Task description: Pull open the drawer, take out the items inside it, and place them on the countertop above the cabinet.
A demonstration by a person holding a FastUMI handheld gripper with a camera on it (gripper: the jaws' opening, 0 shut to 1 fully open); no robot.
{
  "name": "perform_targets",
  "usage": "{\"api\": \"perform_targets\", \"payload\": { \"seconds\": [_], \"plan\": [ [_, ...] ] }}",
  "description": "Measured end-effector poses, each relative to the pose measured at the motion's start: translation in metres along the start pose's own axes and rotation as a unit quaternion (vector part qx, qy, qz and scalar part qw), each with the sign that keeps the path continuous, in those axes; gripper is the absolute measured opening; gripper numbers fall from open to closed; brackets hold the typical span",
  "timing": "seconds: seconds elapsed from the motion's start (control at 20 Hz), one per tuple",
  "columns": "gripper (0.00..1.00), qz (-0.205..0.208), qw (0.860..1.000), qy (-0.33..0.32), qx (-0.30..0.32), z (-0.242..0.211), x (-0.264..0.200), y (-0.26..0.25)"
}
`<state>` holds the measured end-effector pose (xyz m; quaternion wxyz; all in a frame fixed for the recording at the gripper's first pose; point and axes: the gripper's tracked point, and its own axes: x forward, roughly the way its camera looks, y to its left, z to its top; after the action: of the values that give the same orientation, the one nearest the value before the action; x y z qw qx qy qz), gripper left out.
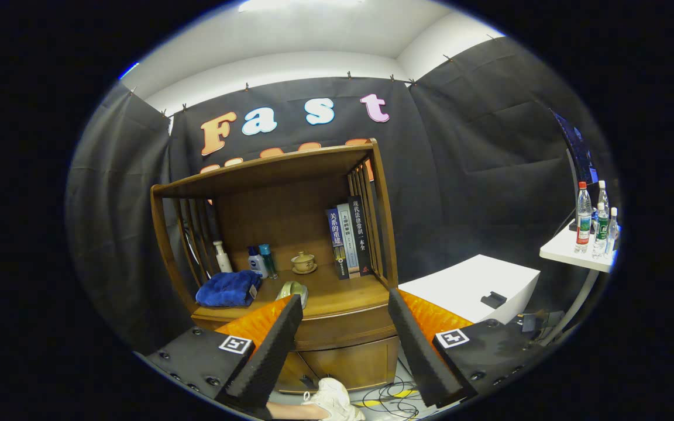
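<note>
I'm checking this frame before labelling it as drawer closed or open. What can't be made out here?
- Drawer contents: closed front hides them, gripper view.
- Pale green object on the countertop: partly behind a finger of the open claw; type unclear.
- Lower cabinet doors: cut by the fingers.
- Small bottles beside the blue towel: too small to identify.

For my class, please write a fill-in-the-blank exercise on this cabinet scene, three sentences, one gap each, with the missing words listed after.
1. The gripper hovers before the cabinet with its fingers ____ and nothing between them.
2. The blue towel lies on the countertop, to the ____ of the teacup.
3. The books stand ____ against the slatted side.

Missing words: open; left; upright
</note>
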<state>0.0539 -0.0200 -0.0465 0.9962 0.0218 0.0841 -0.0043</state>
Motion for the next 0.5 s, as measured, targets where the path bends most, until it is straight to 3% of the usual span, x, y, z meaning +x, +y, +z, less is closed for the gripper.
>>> {"api": "perform_targets", "payload": {
  "seconds": [0.5],
  "plan": [
    [0.98, 0.009, 1.0, -0.026, -0.014, 0.016, -0.012, 0.004]
  ]
}}
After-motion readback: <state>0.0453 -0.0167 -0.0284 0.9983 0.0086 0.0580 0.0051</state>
